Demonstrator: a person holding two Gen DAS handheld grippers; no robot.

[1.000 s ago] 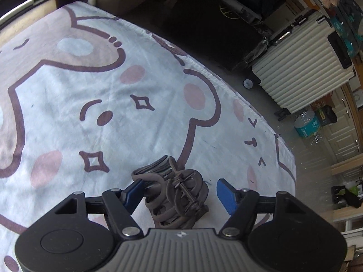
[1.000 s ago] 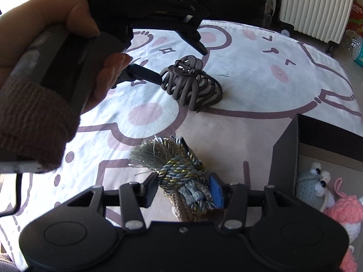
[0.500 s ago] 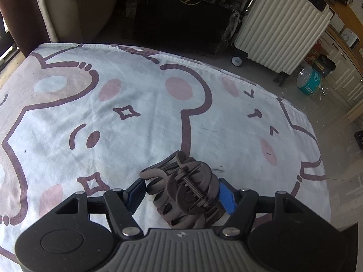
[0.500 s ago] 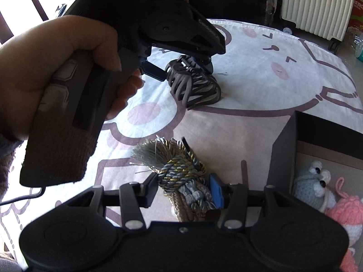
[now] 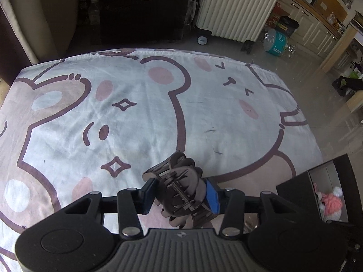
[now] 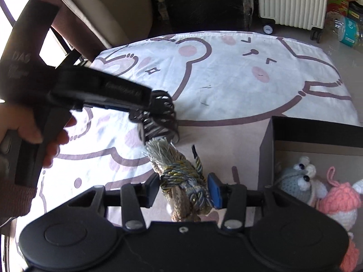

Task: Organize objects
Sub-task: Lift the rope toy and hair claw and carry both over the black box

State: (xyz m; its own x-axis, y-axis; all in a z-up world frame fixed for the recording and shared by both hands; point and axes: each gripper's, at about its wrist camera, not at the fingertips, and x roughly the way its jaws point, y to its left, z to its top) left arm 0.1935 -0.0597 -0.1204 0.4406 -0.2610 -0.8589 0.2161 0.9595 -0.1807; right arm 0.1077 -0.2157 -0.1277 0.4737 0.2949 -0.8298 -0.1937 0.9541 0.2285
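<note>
Closest in on the right wrist view, the right gripper (image 6: 183,190) is pinching a knotted rope tassel (image 6: 181,179), all twisted grey, gold and blue cord with a frayed fringe fanning out toward 12 o'clock. At about 3 o'clock from it sits a black box (image 6: 267,158) with a grey crochet toy (image 6: 297,179) and a pink-and-white crochet toy (image 6: 340,206) inside, both fuzzy yarn.

Just past the fringe, the left gripper (image 6: 156,115) reaches in from 9 o'clock, a hand (image 6: 34,133) with a brownish sleeve cuff (image 6: 13,197) around its handle, and its black body blocks a good part of the blanket behind.

On the left wrist view, the left gripper (image 5: 180,195) has a dark brown plastic claw hair clip (image 5: 179,190) between its blue pads, jaws closing, both pads pressed on the clip's sides. Curved teeth, metal spring across the hinge.

Underneath is a soft, wrinkly cartoon bear blanket (image 5: 136,117) in white, pink and brown. Farther off at 12 to 1 o'clock: a ribbed cream suitcase (image 5: 238,9), then a teal container (image 5: 275,42) on the shiny floor.
</note>
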